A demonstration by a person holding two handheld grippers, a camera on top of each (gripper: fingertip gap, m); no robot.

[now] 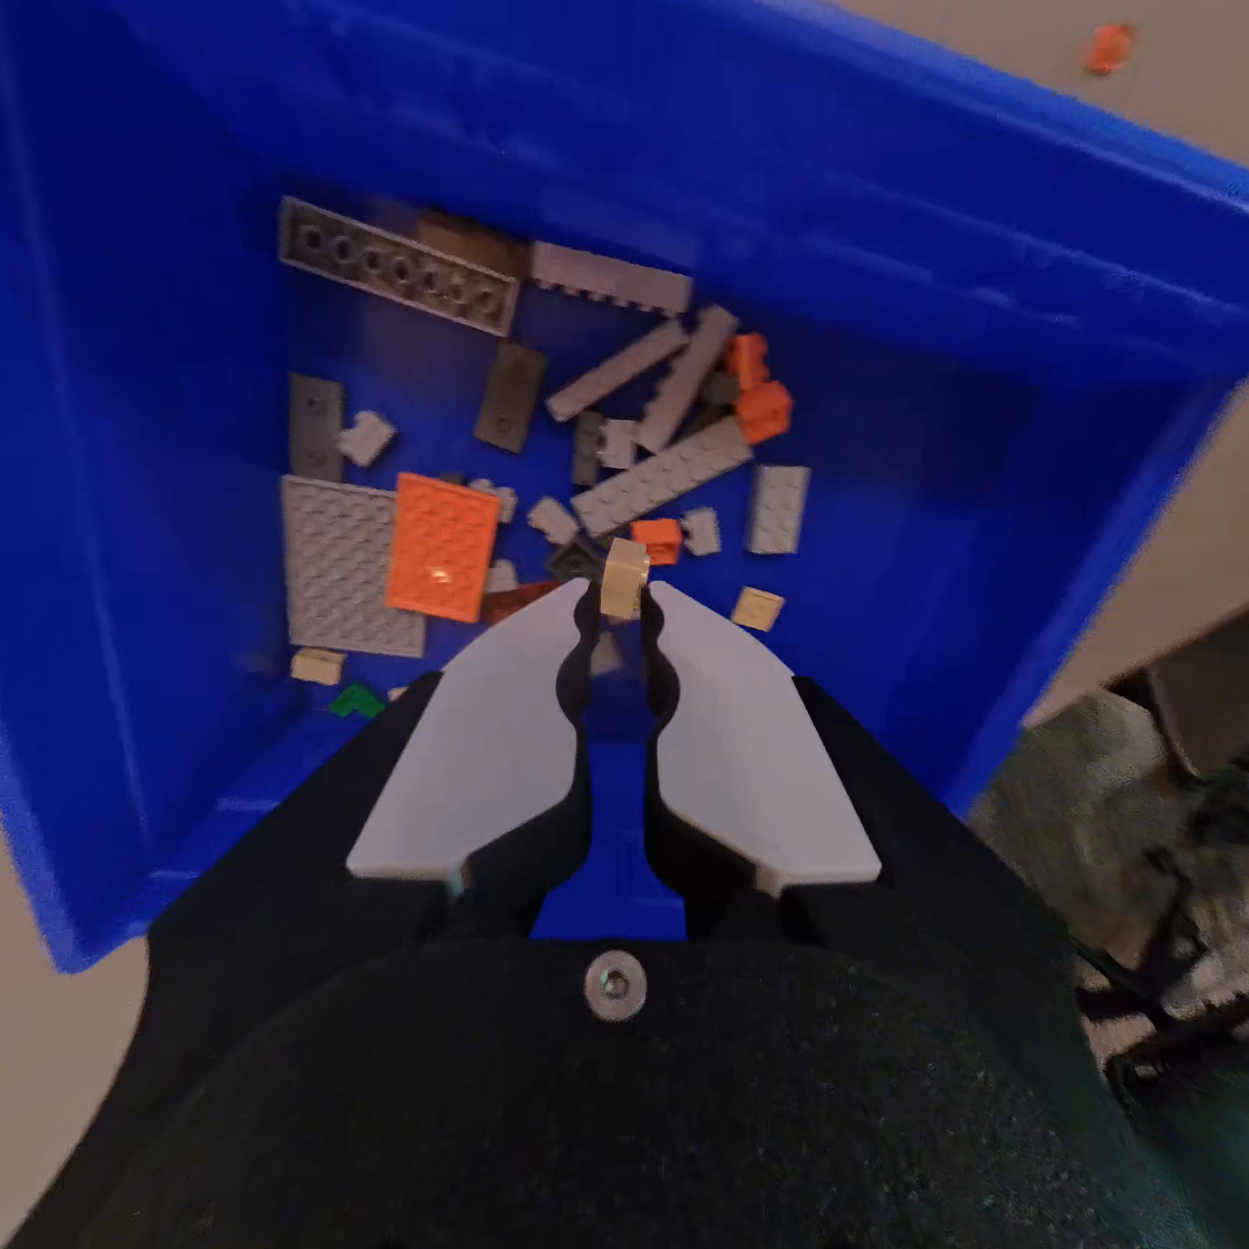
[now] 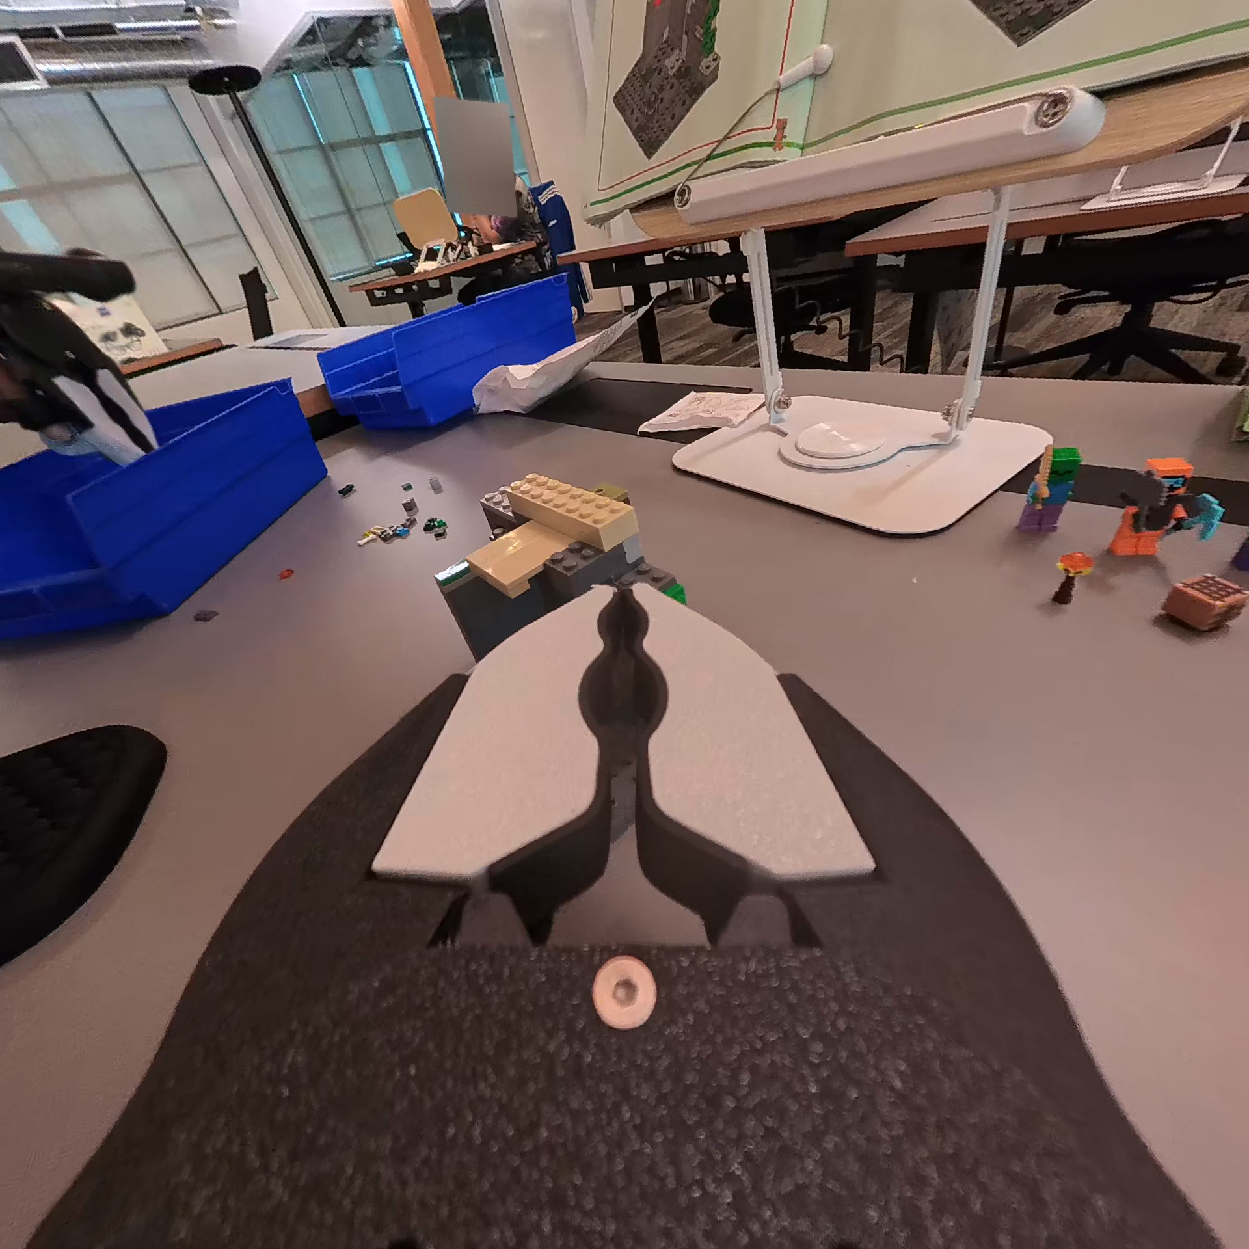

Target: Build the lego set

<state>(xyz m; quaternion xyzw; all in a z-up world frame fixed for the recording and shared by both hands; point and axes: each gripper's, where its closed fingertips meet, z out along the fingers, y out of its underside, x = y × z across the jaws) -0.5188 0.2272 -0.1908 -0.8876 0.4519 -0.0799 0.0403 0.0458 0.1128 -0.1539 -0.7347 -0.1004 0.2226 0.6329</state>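
My left gripper [image 1: 623, 589] is shut on a small tan brick [image 1: 624, 571] and holds it inside a blue bin [image 1: 878, 223], above loose grey, orange and tan pieces. An orange plate [image 1: 443, 547] and a large grey plate [image 1: 341, 561] lie to its left. In the right wrist view the left gripper [image 2: 121, 432] dips into the near blue bin [image 2: 182, 513]. My right gripper [image 2: 623, 591] is shut and empty, its tips close in front of the partly built model [image 2: 561, 541] of grey and tan bricks on the grey table.
A second blue bin [image 2: 466, 351] stands farther back. Small loose pieces [image 2: 405, 520] lie between bin and model. A white stand [image 2: 872, 459] holds an instruction sheet [image 2: 709, 81] at the back right. Minifigures [image 2: 1149, 507] and a brown block [image 2: 1206, 598] stand at right. Across from one pair of fingers to the other is roughly 60 centimeters. The orange plate [image 1: 443, 547] sits 7 centimeters or so from the ends of my left fingers.
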